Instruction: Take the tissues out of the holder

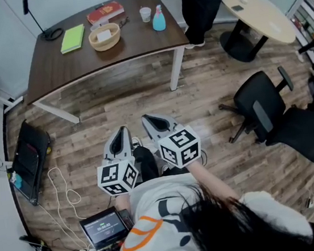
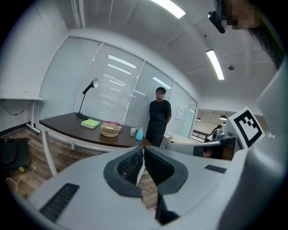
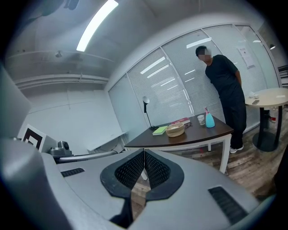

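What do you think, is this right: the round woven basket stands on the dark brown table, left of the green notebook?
Not quite. The round woven basket stands on the dark brown table, but right of the green notebook, not left; the head view shows it.

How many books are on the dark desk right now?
2. A green book lies near the left end of the desk, left of the woven basket; a red book lies at the far edge behind the basket. Another could be hidden under the red one.

An office: dark desk [image 1: 135,47], black swivel chair [image 1: 260,102], round meeting table [image 1: 266,18], blind-covered glass partitions [image 2: 117,94], ceiling strip lights [image 2: 215,63].
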`<action>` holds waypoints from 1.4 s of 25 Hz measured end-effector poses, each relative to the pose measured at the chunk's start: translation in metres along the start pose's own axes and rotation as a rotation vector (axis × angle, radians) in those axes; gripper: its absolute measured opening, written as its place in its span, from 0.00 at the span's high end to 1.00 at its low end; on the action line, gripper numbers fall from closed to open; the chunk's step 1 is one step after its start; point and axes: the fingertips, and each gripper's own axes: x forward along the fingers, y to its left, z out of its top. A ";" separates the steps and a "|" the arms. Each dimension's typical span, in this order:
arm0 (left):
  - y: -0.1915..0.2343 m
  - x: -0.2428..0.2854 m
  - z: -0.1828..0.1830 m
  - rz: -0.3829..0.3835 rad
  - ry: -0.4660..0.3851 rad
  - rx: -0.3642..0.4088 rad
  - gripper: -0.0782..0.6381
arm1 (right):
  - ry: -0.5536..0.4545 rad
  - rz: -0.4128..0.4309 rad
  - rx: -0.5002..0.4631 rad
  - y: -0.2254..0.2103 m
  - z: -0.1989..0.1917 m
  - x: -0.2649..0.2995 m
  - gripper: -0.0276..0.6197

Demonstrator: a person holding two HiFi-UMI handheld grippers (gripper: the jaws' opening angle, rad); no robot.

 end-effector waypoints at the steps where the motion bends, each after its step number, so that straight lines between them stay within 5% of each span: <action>1: 0.003 0.006 0.001 -0.003 0.003 -0.002 0.88 | 0.004 -0.006 -0.002 -0.004 0.001 0.004 0.94; 9: 0.029 0.050 0.015 -0.040 0.029 -0.002 0.88 | 0.010 -0.051 0.012 -0.026 0.018 0.045 0.94; 25: 0.167 0.134 0.081 -0.046 0.028 -0.035 0.88 | 0.034 -0.058 0.007 -0.025 0.066 0.214 0.94; 35: 0.217 0.181 0.101 -0.108 0.060 -0.033 0.88 | 0.020 -0.104 0.049 -0.039 0.084 0.280 0.94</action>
